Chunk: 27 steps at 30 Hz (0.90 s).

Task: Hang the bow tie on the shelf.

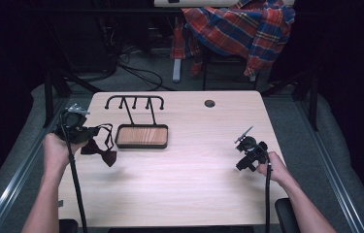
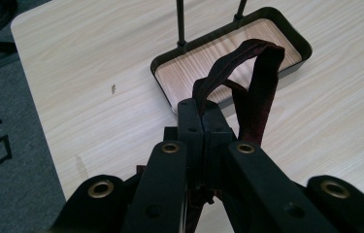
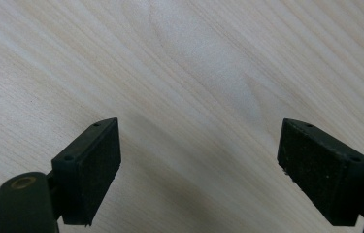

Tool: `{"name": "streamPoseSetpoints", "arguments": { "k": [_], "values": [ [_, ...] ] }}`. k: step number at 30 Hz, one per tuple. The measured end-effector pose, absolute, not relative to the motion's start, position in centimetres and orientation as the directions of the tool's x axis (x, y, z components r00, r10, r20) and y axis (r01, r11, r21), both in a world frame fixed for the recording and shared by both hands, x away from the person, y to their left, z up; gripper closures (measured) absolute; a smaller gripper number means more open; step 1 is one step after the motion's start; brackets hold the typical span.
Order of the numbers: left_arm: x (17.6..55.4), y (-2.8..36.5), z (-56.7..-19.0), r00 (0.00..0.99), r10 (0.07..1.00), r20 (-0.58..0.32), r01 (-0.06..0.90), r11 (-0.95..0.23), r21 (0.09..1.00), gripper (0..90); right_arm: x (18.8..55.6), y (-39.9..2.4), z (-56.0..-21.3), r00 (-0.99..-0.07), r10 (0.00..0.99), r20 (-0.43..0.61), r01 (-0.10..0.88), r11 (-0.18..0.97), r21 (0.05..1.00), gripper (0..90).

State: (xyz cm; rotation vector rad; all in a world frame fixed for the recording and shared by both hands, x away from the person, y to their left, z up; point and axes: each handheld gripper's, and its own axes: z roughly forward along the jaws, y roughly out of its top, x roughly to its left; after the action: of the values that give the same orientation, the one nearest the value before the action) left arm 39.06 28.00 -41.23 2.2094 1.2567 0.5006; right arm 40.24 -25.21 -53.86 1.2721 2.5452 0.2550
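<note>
The left tool [image 2: 203,119] is clamping its jaws tight on the strap of a dark red bow tie [image 1: 99,153], which is hanging just above the desk [image 1: 194,179] beside the wooden tray [image 1: 141,136] (the one under the black hook rack [image 1: 135,103]). The right tool [image 3: 199,160] is hovering wide open over bare desk, gripping nothing.

Both grippers, left gripper [image 2: 203,114] and right gripper [image 3: 199,165], are matte black: flat rectangular pads, brass-ringed pivot holes behind the pads, black trailing cables. Forearms are bare, without sleeves.
</note>
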Motion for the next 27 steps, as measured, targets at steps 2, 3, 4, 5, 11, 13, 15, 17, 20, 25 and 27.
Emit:
{"name": "streamPoseSetpoints", "arguments": {
  "k": [2, 3, 4, 5, 11, 13, 15, 17, 20, 25, 27],
  "values": [
    [39.3, 28.1, -41.0, 0.499, 0.865, 0.048, 0.665, -0.418, 0.618, 89.1, 40.2, -25.2, -53.9, -0.571, 0.803, -0.172, 0.752, 0.596, 0.281, 15.6],
    [39.3, 28.0, -41.0, 0.496, 0.867, 0.052, 0.665, -0.418, 0.619, 89.2, 40.2, -25.2, -53.9, -0.571, 0.803, -0.172, 0.753, 0.595, 0.281, 15.6],
    [39.4, 28.0, -40.9, 0.493, 0.868, 0.055, 0.664, -0.416, 0.621, 89.2, 40.2, -25.2, -53.9, -0.571, 0.803, -0.172, 0.753, 0.596, 0.280, 15.6],
    [39.5, 28.1, -40.8, 0.498, 0.865, 0.052, 0.665, -0.420, 0.618, 89.1, 40.2, -25.2, -53.9, -0.571, 0.802, -0.172, 0.752, 0.596, 0.280, 15.6],
    [39.9, 28.1, -40.4, 0.495, 0.867, 0.056, 0.662, -0.417, 0.623, 89.2, 40.2, -25.2, -53.9, -0.572, 0.802, -0.172, 0.753, 0.597, 0.278, 15.6],
    [40.0, 28.1, -40.2, 0.495, 0.867, 0.056, 0.661, -0.417, 0.624, 89.2, 40.2, -25.2, -53.9, -0.571, 0.802, -0.173, 0.753, 0.596, 0.279, 15.6],
    [40.2, 28.1, -40.2, 0.494, 0.867, 0.062, 0.657, -0.419, 0.627, 89.1, 40.2, -25.2, -53.9, -0.573, 0.801, -0.173, 0.753, 0.597, 0.276, 15.6],
    [40.3, 28.1, -40.1, 0.496, 0.867, 0.057, 0.657, -0.417, 0.628, 89.2, 40.2, -25.2, -53.9, -0.571, 0.803, -0.172, 0.753, 0.595, 0.279, 15.6],
    [40.6, 28.1, -40.0, 0.491, 0.869, 0.060, 0.655, -0.414, 0.632, 89.1, 40.3, -25.2, -53.6, -0.590, 0.784, -0.190, 0.747, 0.620, 0.239, 15.6],
    [40.9, 28.1, -39.7, 0.488, 0.870, 0.062, 0.653, -0.412, 0.636, 89.2, 40.4, -25.3, -53.6, -0.593, 0.783, -0.190, 0.746, 0.623, 0.235, 15.6],
    [41.0, 28.1, -39.6, 0.491, 0.869, 0.059, 0.651, -0.411, 0.638, 89.1, 40.4, -25.3, -53.6, -0.594, 0.781, -0.191, 0.746, 0.624, 0.232, 15.6]
  ]
}}
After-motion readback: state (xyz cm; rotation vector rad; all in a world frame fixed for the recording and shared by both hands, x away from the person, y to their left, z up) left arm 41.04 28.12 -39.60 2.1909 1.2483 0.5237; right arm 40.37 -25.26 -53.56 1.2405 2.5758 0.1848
